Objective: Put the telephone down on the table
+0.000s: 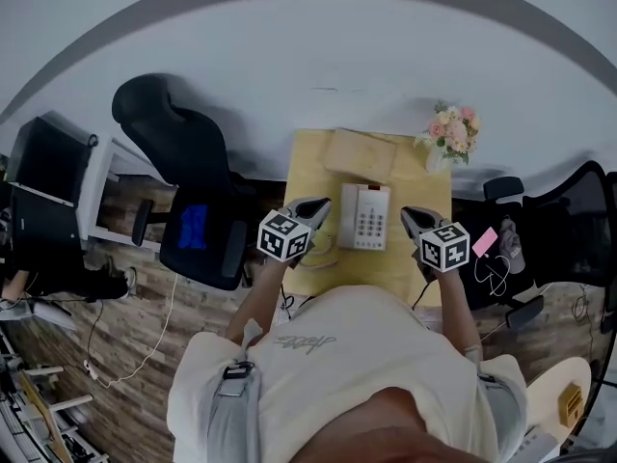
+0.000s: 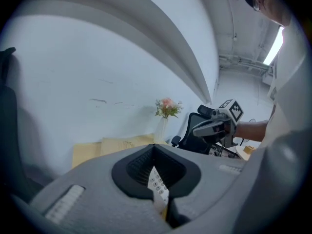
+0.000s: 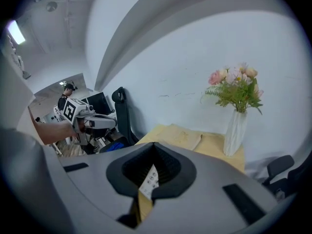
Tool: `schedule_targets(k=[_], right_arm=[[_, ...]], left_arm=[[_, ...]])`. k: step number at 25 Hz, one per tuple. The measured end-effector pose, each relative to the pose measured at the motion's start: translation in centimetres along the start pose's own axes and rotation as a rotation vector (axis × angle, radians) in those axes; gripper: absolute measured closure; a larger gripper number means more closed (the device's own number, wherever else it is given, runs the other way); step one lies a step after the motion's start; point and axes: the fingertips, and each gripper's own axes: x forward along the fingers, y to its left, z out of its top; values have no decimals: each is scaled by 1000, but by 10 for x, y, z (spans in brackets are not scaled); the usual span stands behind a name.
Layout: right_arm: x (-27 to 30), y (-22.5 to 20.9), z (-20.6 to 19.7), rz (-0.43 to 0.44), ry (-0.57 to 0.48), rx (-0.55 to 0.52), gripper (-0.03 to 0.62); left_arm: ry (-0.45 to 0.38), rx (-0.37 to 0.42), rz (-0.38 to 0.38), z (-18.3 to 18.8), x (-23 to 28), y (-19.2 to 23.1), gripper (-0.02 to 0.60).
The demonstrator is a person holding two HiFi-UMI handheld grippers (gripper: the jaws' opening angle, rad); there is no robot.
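Observation:
A white desk telephone with a grey keypad lies flat on the yellow table, near its front edge. My left gripper hovers just left of the phone and my right gripper just right of it. Both are shut with nothing held. In the left gripper view the shut jaws frame a slice of the keypad below, and the right gripper shows across. The right gripper view has the same slice of keypad under its shut jaws.
A brown padded envelope lies behind the phone. A white vase of pink flowers stands at the table's back right corner. A black office chair is left of the table, another chair and cables to the right.

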Motion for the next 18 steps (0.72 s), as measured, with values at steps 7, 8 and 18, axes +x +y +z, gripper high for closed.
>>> schedule_targets(k=[7,8,18], right_arm=[[-21,4,37,-29,-97,-40,594],[-24,4,42,-37,-111,-45,594],[-36,7,91,-95,-238,-101,594]], left_arm=[[-45,-23,24,28,-8,4,566],[-44,-17,29,30,-9,4,565],[-54,92,59,64,-16,6,565]])
